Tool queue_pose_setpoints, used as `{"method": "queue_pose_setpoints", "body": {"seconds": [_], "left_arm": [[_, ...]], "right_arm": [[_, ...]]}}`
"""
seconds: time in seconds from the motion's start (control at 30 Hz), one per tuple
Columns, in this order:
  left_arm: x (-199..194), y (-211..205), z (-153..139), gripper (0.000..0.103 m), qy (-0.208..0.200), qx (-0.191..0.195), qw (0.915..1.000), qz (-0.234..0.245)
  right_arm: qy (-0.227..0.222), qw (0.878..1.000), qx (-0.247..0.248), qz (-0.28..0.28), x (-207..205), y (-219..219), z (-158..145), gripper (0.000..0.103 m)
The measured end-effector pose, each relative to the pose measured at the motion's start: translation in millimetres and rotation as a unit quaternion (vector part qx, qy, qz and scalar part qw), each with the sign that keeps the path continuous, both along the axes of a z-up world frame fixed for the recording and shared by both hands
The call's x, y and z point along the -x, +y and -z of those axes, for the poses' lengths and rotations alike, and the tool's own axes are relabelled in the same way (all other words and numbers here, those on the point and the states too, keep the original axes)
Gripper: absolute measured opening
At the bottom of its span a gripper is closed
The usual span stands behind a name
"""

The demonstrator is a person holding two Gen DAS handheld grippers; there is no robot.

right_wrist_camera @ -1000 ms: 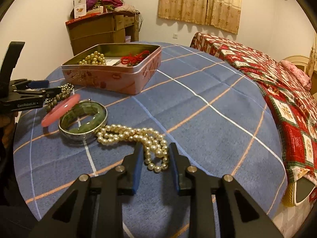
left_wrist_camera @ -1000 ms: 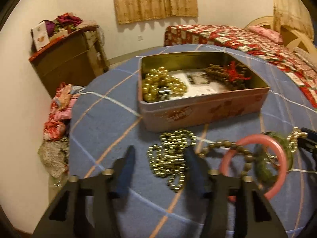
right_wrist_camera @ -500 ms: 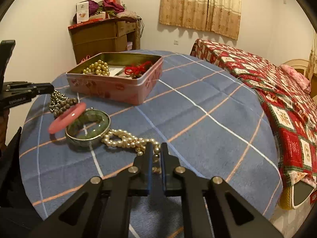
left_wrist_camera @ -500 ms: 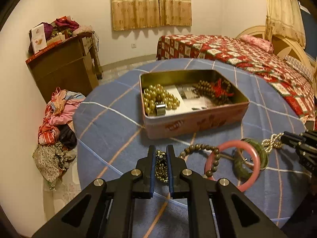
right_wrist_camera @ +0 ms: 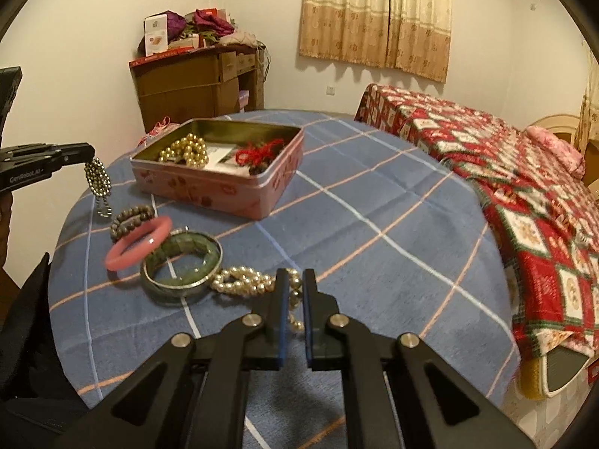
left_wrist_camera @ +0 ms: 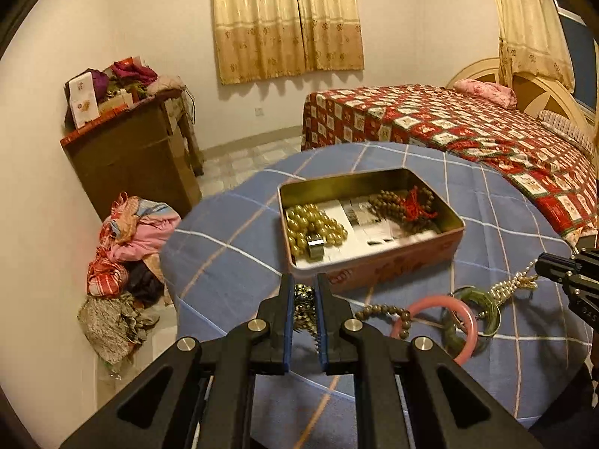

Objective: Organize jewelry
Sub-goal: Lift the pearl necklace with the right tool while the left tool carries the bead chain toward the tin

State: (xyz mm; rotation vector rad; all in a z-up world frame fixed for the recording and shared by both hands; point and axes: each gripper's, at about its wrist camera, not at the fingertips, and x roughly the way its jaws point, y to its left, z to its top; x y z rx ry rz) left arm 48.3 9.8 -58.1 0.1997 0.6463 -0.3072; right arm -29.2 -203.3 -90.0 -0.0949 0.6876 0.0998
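One blue plaid tablecloth (right_wrist_camera: 374, 232), bedroom.

Left gripper (left_wrist_camera: 304, 290) and right gripper (right_wrist_camera: 293, 280) — jaws clamped, raised.

Both grippers, left (left_wrist_camera: 304, 288) and right (right_wrist_camera: 293, 275): matte black angular frames, blue finger pads, silver round screws; white lettering on left's side

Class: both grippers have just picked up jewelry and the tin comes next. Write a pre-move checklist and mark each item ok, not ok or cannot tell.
1. Left gripper shut on gold bead chain: ok.
2. Chain fully off the tablecloth: ok.
3. Right gripper shut on pearl necklace: ok.
4. Pearls free of green bangle: not ok, touching.
5. Tin open with room inside: ok.
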Motion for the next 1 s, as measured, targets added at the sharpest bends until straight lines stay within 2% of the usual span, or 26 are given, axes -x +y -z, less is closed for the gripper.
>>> {"method": "queue_pose_setpoints", "body": {"seconds": [0.23,1.0], "left_arm": [[0,0,-16,0.009,-0.012,0.011,0.9998,0.01],[-19,-26,-53,0.009,-0.054,-0.011,0.9981,0.03]], "right_arm": [[-0.032,0.999,0.012,0.004,4,2,-22,0.008],[-0.096,0.995,0.027,-0.009,-24,18,-77,0.008]]}}
